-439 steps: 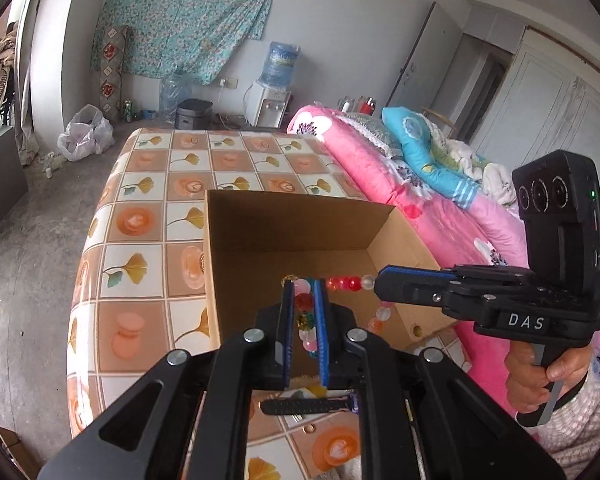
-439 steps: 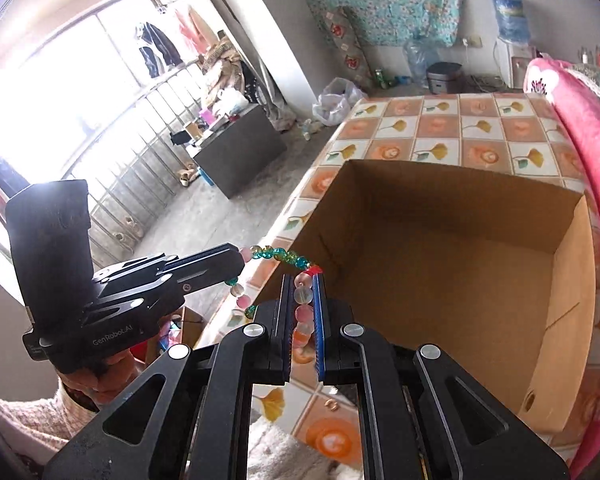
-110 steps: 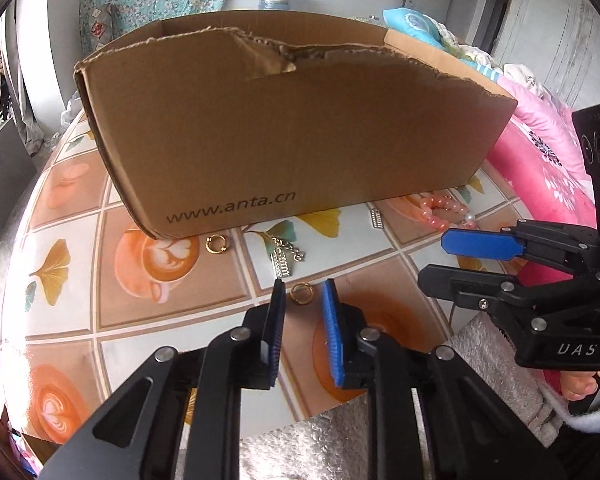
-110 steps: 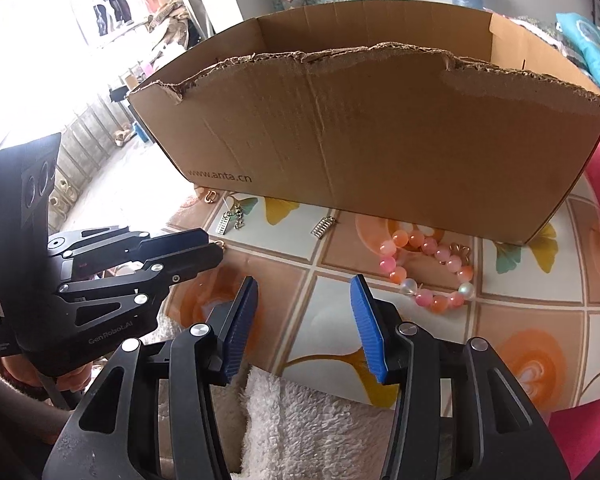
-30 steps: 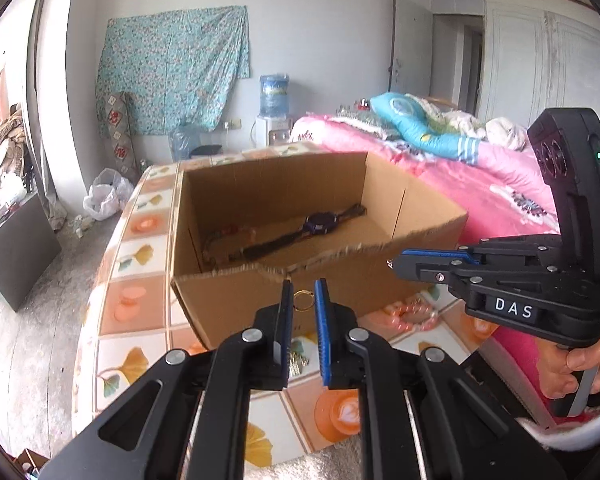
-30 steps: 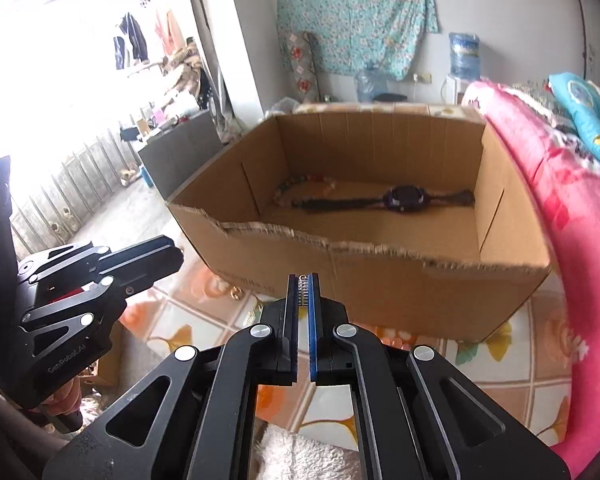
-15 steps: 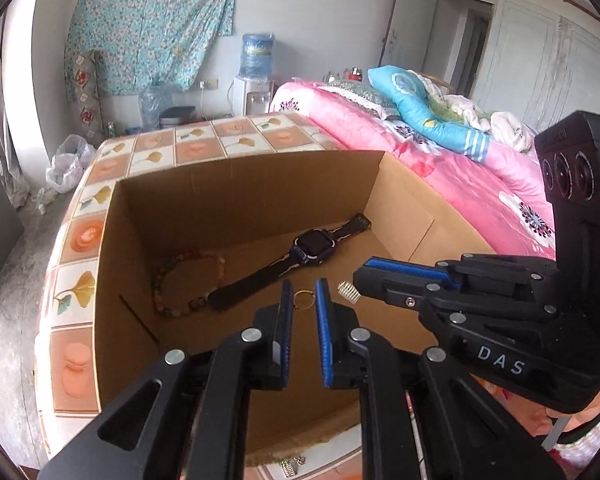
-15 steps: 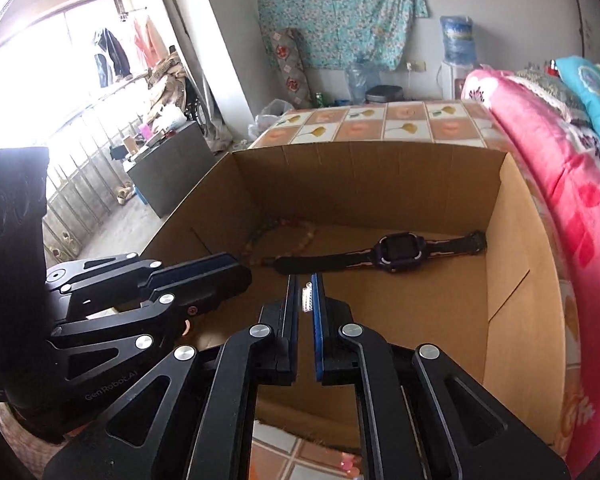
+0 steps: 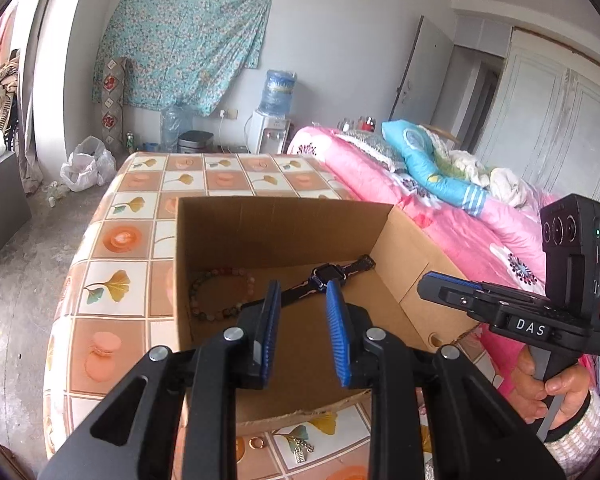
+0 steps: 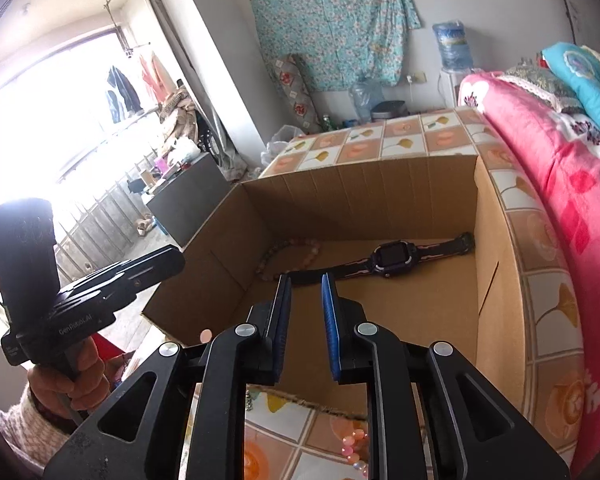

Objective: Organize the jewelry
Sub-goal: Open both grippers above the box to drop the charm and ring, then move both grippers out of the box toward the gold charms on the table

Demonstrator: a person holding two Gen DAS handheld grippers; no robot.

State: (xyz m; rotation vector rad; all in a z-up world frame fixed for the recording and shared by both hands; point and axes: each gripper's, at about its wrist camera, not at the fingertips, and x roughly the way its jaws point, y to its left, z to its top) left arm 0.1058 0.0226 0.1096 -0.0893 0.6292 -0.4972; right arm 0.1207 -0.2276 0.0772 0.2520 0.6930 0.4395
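Observation:
An open cardboard box (image 9: 284,216) (image 10: 380,184) stands on the tiled table. Inside lie a dark wristwatch (image 9: 327,274) (image 10: 392,258) and a beaded bracelet (image 9: 220,292) (image 10: 288,256). My left gripper (image 9: 302,300) is open and empty above the box's near half. My right gripper (image 10: 305,292) is open and empty over the box too; in the left wrist view (image 9: 440,286) it shows at the right. A gold ring (image 9: 257,443) and a small chain piece (image 9: 300,450) lie on the table before the box. A pink bead bracelet (image 10: 354,446) lies there too.
The table (image 9: 132,236) has an orange and white tiled cloth. A pink-covered bed (image 9: 440,208) (image 10: 560,184) runs along its right side. A water dispenser (image 9: 274,120) and bags stand at the far wall.
Both grippers have opened and let go of the ring and the small spring-like piece over the box. Both have drawn back and up a little.

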